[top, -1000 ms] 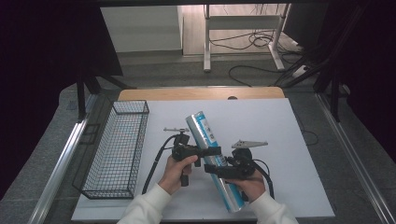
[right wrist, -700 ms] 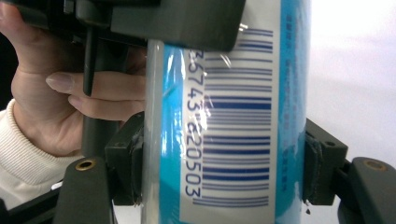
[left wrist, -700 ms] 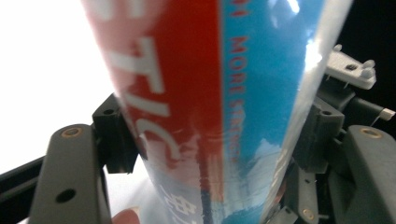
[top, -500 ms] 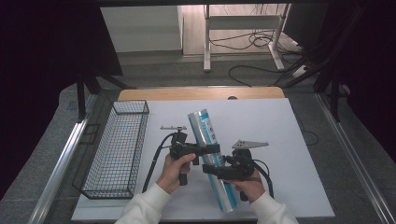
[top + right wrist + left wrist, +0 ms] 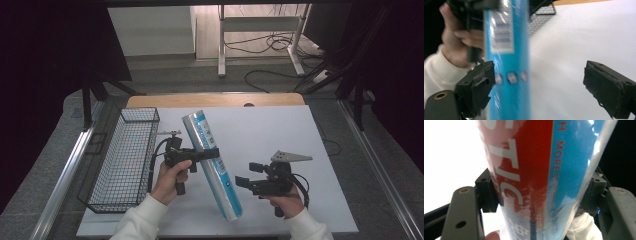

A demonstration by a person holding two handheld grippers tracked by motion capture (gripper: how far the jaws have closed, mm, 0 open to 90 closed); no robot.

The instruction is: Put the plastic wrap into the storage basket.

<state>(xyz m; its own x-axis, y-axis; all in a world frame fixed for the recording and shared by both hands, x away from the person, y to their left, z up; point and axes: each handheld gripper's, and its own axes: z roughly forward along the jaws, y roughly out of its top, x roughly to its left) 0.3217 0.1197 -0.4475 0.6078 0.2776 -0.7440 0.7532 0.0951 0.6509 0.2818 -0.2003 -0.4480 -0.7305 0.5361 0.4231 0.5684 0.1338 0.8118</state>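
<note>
Right gripper (image 5: 243, 183) let go; roll (image 5: 212, 165) label blurred.

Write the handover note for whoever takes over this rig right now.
Left gripper: shut on the long blue plastic-wrapped roll, gripped near its upper half, roll tilted over the white table.
Right gripper: open, jaws just opened, beside the roll's lower part, not pressing it.
Black wire basket: at the table's left edge, nothing visible inside.
Done: roll passed to the left gripper alone.
Left: probably set the roll in the basket.
</note>
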